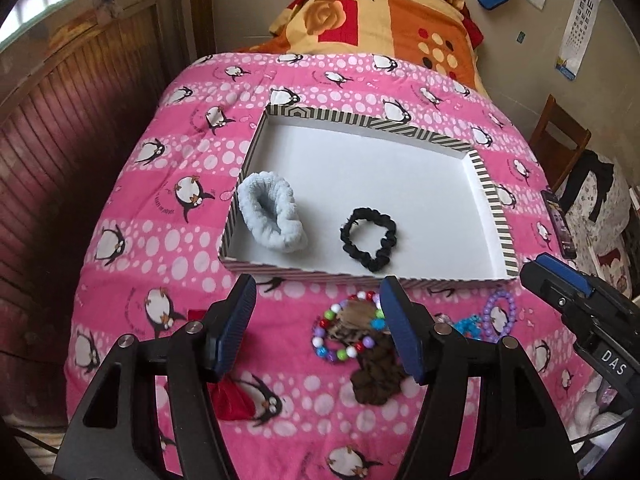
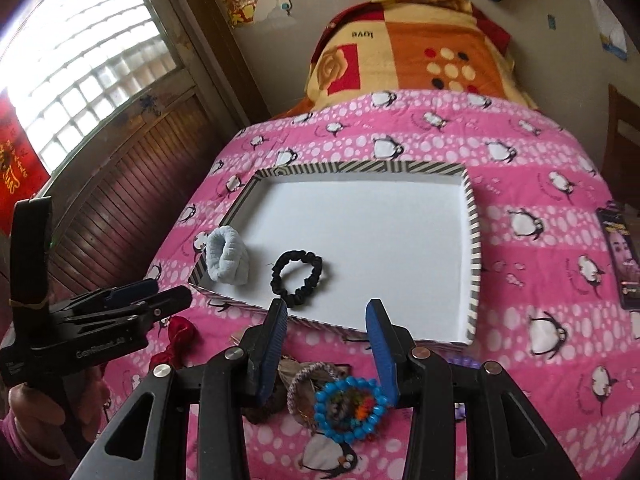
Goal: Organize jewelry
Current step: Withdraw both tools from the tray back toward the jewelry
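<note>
A shallow striped box lies on the pink penguin blanket. In it are a light blue scrunchie at the left and a black scrunchie. My left gripper is open and empty above the blanket, in front of the box. Below it lie a multicoloured bead bracelet, a brown scrunchie and a red scrunchie. A purple bead bracelet lies to the right. My right gripper is open and empty above a blue bead bracelet.
A folded orange and red blanket lies behind the box. A phone lies at the right edge of the bed. A wooden chair stands at the right. Wood panelling and a window are at the left.
</note>
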`<state>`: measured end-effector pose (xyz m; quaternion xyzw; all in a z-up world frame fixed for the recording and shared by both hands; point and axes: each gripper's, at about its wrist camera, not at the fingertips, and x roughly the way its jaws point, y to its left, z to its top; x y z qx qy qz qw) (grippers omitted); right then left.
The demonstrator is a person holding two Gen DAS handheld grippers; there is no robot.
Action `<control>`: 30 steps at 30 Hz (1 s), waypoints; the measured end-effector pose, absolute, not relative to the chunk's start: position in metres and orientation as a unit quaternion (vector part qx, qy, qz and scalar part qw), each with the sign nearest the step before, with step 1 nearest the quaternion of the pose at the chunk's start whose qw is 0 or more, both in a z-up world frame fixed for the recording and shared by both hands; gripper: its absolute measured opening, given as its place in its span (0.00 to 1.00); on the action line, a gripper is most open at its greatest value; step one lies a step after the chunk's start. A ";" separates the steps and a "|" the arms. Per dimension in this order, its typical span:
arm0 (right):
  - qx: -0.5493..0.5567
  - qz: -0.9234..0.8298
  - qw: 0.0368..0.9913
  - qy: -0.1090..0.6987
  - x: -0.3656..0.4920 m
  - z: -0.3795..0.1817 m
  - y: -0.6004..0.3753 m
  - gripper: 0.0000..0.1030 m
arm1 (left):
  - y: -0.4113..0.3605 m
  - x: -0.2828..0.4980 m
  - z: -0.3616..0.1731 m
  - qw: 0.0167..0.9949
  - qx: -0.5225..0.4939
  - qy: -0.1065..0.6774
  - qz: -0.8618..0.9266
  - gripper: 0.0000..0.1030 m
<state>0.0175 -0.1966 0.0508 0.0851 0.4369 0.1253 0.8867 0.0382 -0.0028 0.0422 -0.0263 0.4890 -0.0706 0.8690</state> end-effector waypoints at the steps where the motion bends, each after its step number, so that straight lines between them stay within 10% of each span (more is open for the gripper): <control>1: 0.085 0.125 0.887 0.435 0.015 0.052 -0.198 0.38 | -0.004 0.035 0.043 0.870 -0.027 0.487 -0.069 0.62; 30: 0.062 0.120 0.898 0.418 -0.041 0.071 -0.231 0.54 | -0.032 -0.026 0.065 0.894 -0.001 0.447 -0.039 0.62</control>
